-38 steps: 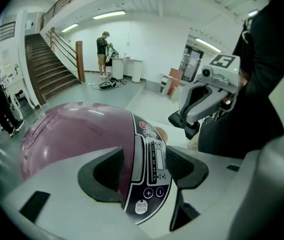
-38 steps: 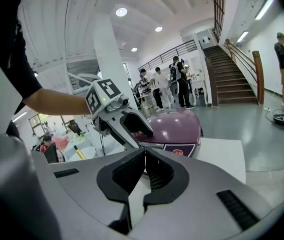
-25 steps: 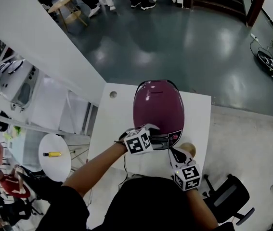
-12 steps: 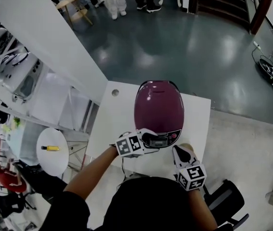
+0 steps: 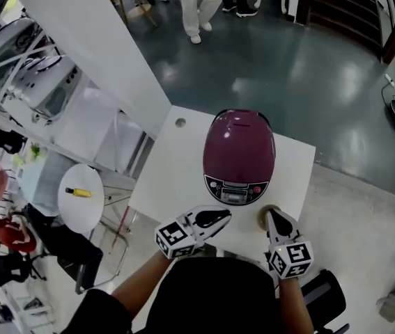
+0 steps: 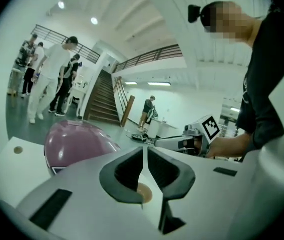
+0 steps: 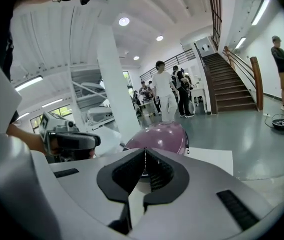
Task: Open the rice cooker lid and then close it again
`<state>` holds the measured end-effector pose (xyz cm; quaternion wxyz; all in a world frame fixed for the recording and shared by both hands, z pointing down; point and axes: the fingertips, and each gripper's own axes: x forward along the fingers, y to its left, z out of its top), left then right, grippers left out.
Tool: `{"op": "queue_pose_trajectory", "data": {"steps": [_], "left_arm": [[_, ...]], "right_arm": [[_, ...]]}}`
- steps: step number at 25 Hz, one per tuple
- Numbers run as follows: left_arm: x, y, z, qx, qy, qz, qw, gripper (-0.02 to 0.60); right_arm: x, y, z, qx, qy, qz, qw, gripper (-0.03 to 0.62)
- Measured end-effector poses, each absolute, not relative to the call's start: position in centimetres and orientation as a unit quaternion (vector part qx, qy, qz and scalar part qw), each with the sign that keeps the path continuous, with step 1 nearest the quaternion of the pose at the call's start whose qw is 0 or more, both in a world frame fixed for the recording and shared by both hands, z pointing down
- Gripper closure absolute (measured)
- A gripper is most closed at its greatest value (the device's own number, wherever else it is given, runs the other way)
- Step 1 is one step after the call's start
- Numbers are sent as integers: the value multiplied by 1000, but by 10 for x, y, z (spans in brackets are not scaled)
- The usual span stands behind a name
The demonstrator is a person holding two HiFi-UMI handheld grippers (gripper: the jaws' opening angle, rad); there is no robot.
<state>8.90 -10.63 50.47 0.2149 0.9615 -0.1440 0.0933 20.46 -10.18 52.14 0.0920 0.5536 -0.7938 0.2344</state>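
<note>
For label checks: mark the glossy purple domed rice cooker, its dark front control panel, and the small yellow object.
glossy purple domed rice cooker (image 5: 239, 145), head view, top of the lid.
dark front control panel (image 5: 236, 188), head view, its centre.
small yellow object (image 5: 77, 193), head view, its middle.

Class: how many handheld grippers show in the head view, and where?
2: the left gripper, empty jaws just closing, front-left of the rice cooker; the right gripper front-right of it.

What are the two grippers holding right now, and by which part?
Nothing. The left gripper has just been closing, with nothing between its jaws; the right gripper is shut and empty. Both sit clear of the rice cooker.
</note>
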Motion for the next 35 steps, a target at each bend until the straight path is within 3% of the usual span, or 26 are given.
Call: {"op": "queue_pose_trajectory", "data": {"steps": [9,19,35], "left_arm": [[63,-117,478,931,-314,38,183,565],[27,-112,467,918,-364,35,151,565],[-139,-38,453,928,-348,47,124,565]], "right_arm": [[221,-101,510,568,-795,195,90,594],[212,-87,501,578,-792,172,92,594],[99,20,463,678,-718,128,93,594]]}}
